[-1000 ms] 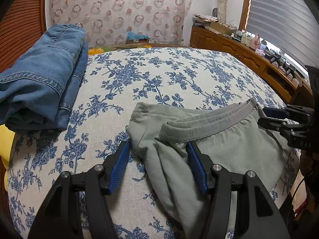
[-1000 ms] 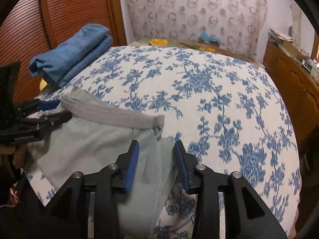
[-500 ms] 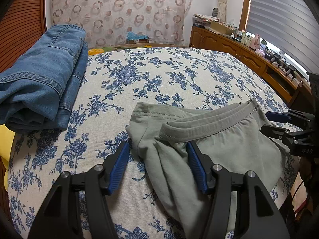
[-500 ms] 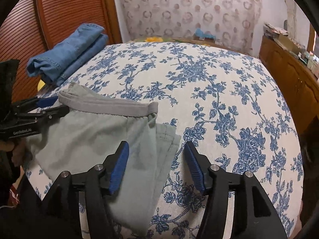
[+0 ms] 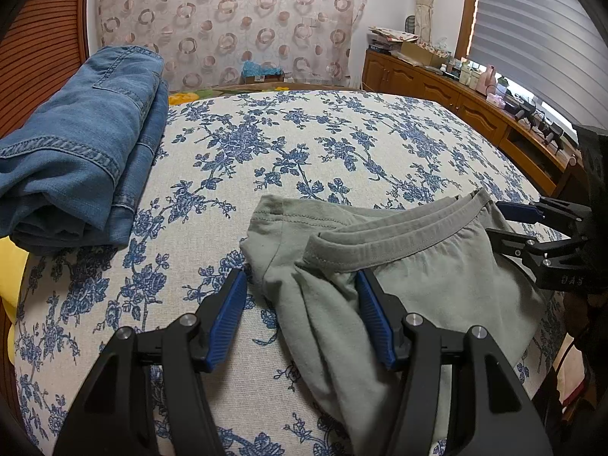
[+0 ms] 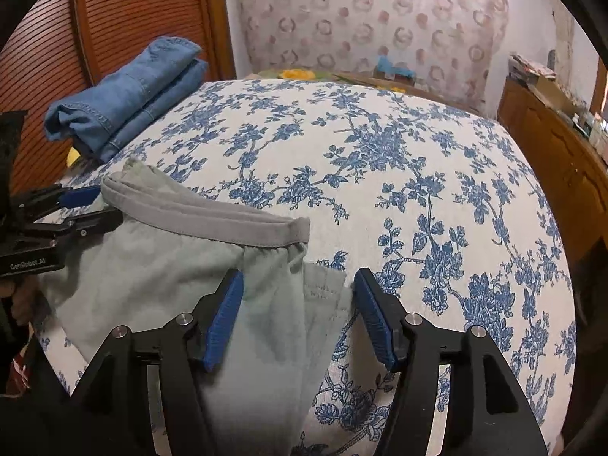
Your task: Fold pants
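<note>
Green pants [image 5: 414, 277] seen folded on floral bed [image 5: 323, 144], waistband run 9-to-3. Left gripper [image 5: 300, 296] spread over left edge, nothing pinched. Right gripper [image 6: 298, 298], jaws just opened, straddles right edge, cloth between but unpressed. Jeans [image 5: 76, 159] stacked at 10 o'clock. No containers seen.

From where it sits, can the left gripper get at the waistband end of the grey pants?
Probably yes. The left gripper is open and straddles the bunched pants, with the waistband end just ahead of its fingertips. Nothing lies between them; the right gripper is at the far end.
</note>
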The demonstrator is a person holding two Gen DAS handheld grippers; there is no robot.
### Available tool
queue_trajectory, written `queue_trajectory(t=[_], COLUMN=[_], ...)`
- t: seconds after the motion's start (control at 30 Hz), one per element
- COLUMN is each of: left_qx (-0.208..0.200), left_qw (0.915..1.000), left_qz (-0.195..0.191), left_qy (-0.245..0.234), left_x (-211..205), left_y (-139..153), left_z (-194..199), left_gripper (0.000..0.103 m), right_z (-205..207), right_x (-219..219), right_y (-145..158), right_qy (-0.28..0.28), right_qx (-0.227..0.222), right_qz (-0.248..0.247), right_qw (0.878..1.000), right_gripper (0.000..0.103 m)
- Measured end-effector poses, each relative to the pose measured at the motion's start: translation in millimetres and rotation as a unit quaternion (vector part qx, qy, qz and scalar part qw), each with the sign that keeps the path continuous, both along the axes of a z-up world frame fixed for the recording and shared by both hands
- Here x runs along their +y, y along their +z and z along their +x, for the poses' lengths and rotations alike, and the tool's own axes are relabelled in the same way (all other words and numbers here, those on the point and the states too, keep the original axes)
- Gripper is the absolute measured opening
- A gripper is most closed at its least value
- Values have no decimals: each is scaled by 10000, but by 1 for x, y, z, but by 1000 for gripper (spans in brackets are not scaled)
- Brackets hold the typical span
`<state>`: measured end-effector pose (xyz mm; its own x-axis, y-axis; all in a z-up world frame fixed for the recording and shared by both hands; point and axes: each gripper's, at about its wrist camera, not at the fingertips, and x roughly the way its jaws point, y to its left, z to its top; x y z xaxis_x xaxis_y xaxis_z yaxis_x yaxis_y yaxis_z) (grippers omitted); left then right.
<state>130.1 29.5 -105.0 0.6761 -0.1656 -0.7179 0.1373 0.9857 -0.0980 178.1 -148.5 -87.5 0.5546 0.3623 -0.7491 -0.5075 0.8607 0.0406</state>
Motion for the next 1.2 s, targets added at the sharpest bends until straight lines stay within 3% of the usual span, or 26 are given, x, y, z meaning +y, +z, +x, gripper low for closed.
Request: queue_trajectory(t=[0.33,0.6,0.8,0.93,1.1,1.2], left_qx=[282,505,382,311,275,270], left_qw=[9994,9979,9984,9976,9973,9970], left_qz=[-40,-351,-395,-536,-527,-569], left_qy=[-174,-193,-159,-312,-423,-452], left_x=[4,11,9,7,5,6], left_y=[3,7,4,3,4,6], left_z=[9,29,28,24,24,24], left_gripper=[60,59,59,35,26,21], right_z=[-1,-1,-1,-1,1,0], right_x=[1,1,1,2,2,0], right_y=[0,0,0,0,3,4], right_qy=[-6,-7,-12,-21,-3,11], right_qx=[-34,-37,-29,-22,136,226], right_qz=[-16,-10,-12,-45,-44,-56], right_qw=[10000,10000,10000,10000,9999,9997], right_gripper=[62,62,62,62,62,52])
